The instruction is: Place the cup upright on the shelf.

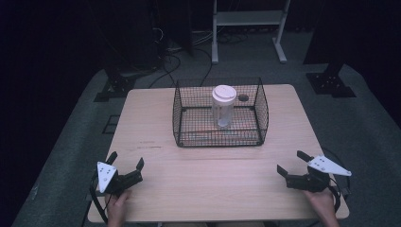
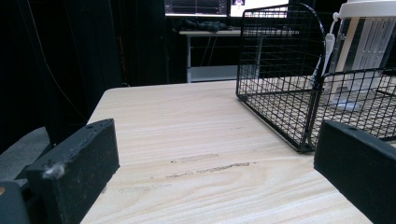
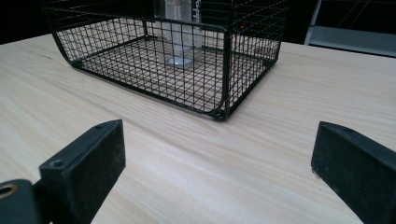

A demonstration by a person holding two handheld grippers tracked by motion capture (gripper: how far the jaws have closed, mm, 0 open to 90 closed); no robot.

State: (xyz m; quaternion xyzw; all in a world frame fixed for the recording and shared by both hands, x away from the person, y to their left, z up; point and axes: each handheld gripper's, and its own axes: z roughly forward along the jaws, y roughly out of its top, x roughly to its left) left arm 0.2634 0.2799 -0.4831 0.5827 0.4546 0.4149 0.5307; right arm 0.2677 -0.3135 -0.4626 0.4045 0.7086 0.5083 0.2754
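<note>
Dark room, pale wood table [image 1: 213, 175] mid-frame. Black wire basket [image 1: 220, 113] upper centre of high view; clear bottle [image 1: 223, 106] with white lid upright inside, long axis vertical. Left gripper [image 1: 126, 163] lower left, right gripper [image 1: 292, 162] lower right; both spread wide, empty, well apart from basket. Bottle up-frame, roughly equidistant from both. Right gripper view: bottle base [image 3: 180, 60] through mesh. Left gripper view: lid [image 2: 369, 8] above rim.

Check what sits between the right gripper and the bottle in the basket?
Bare tabletop, then the wire basket's near wall. The bottle stands upright inside it. The right gripper is open, clear in the right gripper view.
</note>
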